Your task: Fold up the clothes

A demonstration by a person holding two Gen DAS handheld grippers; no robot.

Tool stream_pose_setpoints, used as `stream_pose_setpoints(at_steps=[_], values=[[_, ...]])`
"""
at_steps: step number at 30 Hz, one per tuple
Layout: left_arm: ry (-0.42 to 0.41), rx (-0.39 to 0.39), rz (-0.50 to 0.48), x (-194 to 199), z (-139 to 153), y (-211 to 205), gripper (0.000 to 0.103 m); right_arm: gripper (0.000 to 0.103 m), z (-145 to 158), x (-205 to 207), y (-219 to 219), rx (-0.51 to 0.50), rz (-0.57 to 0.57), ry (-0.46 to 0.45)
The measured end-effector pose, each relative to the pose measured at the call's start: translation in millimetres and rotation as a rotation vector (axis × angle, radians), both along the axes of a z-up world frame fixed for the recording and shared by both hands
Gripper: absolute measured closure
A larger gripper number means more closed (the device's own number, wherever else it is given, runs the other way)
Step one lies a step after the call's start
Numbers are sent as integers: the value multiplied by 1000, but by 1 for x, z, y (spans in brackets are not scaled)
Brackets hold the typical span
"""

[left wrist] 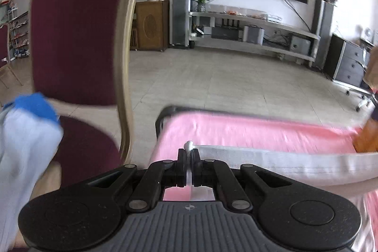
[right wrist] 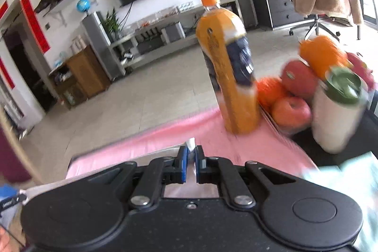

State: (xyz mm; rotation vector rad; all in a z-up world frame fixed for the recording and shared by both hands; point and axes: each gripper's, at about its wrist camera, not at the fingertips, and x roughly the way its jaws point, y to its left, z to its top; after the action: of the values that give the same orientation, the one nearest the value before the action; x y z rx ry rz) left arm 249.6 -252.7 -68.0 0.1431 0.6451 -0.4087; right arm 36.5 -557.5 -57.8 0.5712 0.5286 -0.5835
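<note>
Left wrist view, tool: we see the left tool [left wrist: 188, 157] with its jaws closed on a pinch of pale cloth, a small tuft poking out past the tips.
Left wrist view, garment: the white garment [left wrist: 271, 161] runs from that pinch off to the right as a taut folded band, held just above the pink cloth [left wrist: 236, 129] that covers the worktop.
Left wrist view, surroundings: a maroon chair [left wrist: 78, 23] stands close on the left; a light blue sock with a blue toe [left wrist: 30, 134] lies by its seat.
Right wrist view, tool: the right tool [right wrist: 191, 158] is likewise clamped on a corner of white fabric, with a tuft showing between the blue pads [right wrist: 182, 164].
Right wrist view, surroundings: an orange drink bottle [right wrist: 226, 67], a pile of apples and oranges [right wrist: 297, 86] and a white tumbler with a green lid [right wrist: 335, 115] stand just beyond the grip.
Handling (our judgement): thin, light, limp cloth; it should sag wherever it is not held, so corners or a hem edge are the places to pinch.
Risk (our judgement): a swung edge could catch the bottle.
View differences: only the left view shows the stretched band and the chair; only the right shows the bottle, fruit and tumbler.
Fold stage: we cannot tell from these views.
</note>
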Motion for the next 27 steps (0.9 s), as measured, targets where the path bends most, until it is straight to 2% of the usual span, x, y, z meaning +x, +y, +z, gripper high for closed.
stream_pose_setpoints(at_steps=[3, 5, 7, 8, 10, 12, 15, 17, 23, 27], values=[[43, 61, -22, -45, -27, 19, 101, 96, -26, -44, 25, 39, 12, 46], [110, 120, -24, -63, -56, 24, 101, 96, -45, -70, 39, 74, 13, 74], [183, 140, -4, -71, -78, 28, 101, 96, -73, -84, 40, 152, -15, 85], [180, 149, 5, -75, -83, 31, 101, 96, -86, -90, 40, 189, -27, 80], [115, 179, 20, -80, -82, 32, 101, 96, -94, -96, 39, 207, -42, 69], [83, 134, 34, -81, -72, 36, 101, 96, -96, -99, 37, 215, -51, 61], [77, 20, 83, -87, -63, 54, 101, 96, -90, -109, 40, 187, -45, 26], [71, -19, 117, -95, -60, 67, 101, 96, -91, -119, 42, 202, -50, 6], [127, -47, 164, -119, -69, 89, 101, 96, -98, -143, 49, 221, -59, 9], [136, -21, 176, -127, -75, 92, 101, 96, -100, -153, 59, 199, -51, 24]])
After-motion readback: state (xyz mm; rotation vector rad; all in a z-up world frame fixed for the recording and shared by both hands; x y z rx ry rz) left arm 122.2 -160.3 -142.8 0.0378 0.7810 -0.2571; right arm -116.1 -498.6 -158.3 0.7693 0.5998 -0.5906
